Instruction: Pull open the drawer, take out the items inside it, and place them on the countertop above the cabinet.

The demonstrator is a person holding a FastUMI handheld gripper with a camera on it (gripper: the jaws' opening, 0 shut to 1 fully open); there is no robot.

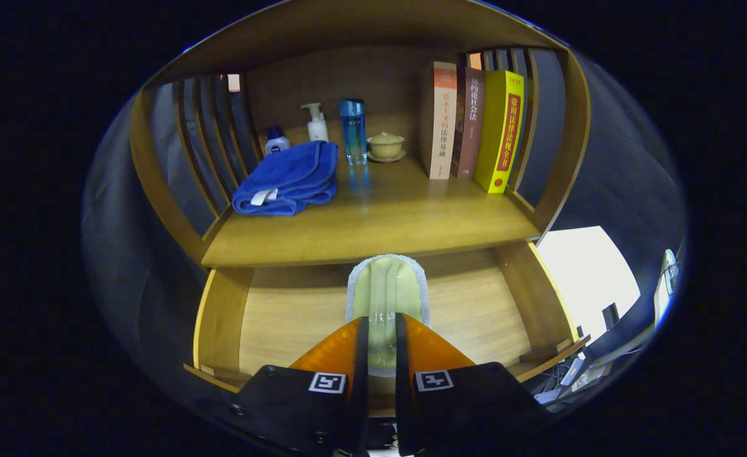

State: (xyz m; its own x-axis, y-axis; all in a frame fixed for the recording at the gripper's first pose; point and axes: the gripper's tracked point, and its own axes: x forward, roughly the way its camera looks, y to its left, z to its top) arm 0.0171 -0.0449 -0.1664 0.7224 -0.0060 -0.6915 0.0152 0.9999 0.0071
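Drawer open w/ sponge clamped betw. gripper fingers, above its floor.

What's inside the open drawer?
The drawer holds a pale green, fuzzy-edged item, gripped by the gripper, with bare wood around it. The fingers hide its near end, and the countertop covers the drawer's back.

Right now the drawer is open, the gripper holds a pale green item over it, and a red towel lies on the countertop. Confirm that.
Wrong on the towel: it is blue, not red, per the gripper view. The rest stands: drawer open, gripper shut on the pale green item.
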